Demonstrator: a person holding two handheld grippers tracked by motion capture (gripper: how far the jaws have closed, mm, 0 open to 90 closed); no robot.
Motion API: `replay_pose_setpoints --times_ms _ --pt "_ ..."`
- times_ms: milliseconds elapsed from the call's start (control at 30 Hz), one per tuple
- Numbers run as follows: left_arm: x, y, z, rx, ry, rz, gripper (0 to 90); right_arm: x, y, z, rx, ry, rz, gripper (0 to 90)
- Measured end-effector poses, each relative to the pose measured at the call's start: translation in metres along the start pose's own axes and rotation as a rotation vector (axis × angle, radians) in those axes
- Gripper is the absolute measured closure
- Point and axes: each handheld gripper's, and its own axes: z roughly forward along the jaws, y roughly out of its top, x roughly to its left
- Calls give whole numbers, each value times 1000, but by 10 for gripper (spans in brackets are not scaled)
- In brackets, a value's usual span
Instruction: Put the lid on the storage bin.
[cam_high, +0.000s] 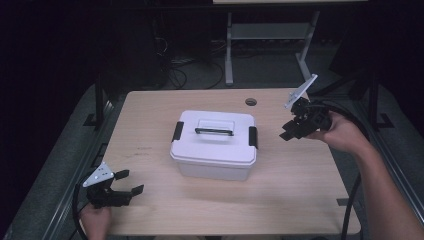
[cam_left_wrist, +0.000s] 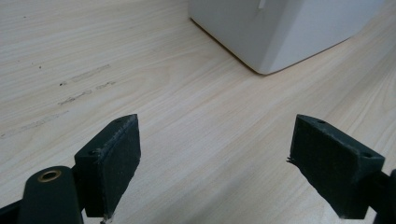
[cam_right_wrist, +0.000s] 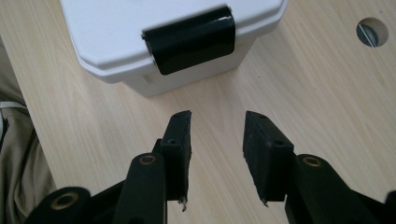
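Two claws, one box: right claw (cam_high: 289, 131) is the one heading in, left claw (cam_high: 127, 182) is parked near the front-left corner of the worktop (cam_high: 295, 185).
Right claw state: partly spread, nothing between the jaws, not touching anything yet.
Left claw state: wide apart, empty, hovering low over bare wood.
Box spot: white lidded box (cam_high: 215, 145) sits mid-worktop, lid on, both black latches down.
Box vs right claw: the right-side latch (cam_right_wrist: 190, 38) is straight ahead of the jaws, near but still apart.
Box vs left claw: well off to the side, just a box corner (cam_left_wrist: 266, 65) up ahead.
Risk 1: imo the jaw gap looks narrower than the latch, so it could bump instead of straddle.
Risk 2: nothing's bracing the box, so a push might just slide it toward the left.
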Motion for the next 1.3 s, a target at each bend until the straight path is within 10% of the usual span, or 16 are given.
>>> replay_pose_setpoints --times_ms 1300 --pt "-1 0 1 3 -4 -1 155 0 -51 36 8 47 84 571"
